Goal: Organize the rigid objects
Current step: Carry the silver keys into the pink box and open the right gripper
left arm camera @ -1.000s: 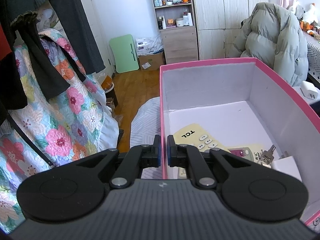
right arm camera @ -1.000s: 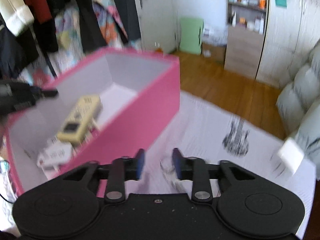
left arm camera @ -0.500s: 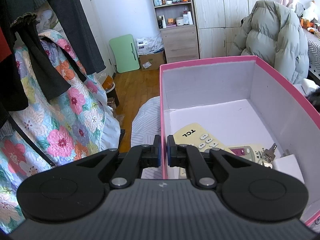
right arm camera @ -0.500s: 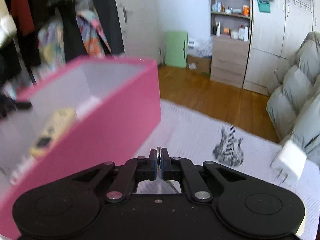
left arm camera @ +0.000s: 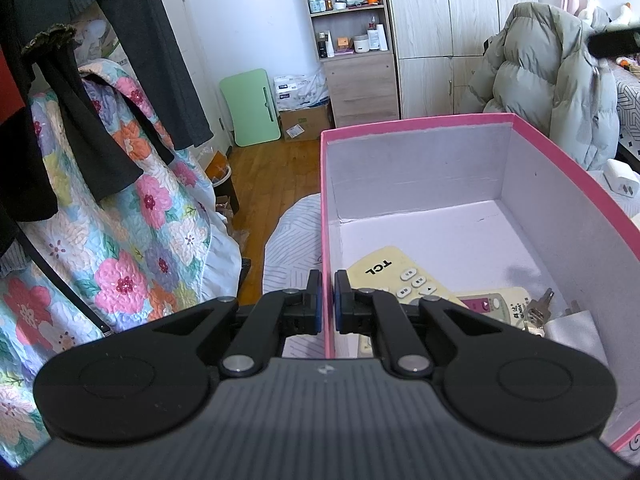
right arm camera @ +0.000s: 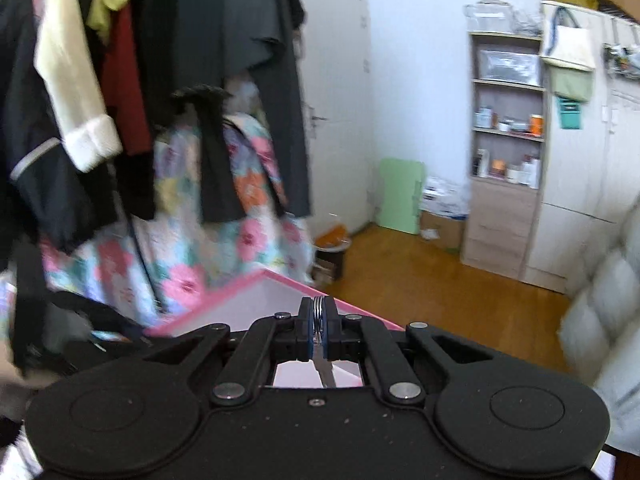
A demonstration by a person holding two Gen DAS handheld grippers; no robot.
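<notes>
left hand-held gripper (left arm camera: 327, 297): fingers clamped on the near wall of the open pink cardboard box (left arm camera: 416, 124) | right hand-held gripper (right arm camera: 319, 330): pinching a metal key ring with keys (right arm camera: 319, 316) above the box | box holds cream TCL remote control (left arm camera: 394, 276), keys (left arm camera: 538, 310)

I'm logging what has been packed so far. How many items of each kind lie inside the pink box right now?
Remote controls: 2, a TCL remote and a second remote
Key bunches: 1
White plug adapters: 1
Total in the pink box: 4 in view; the left tool hides the near corner.
</notes>
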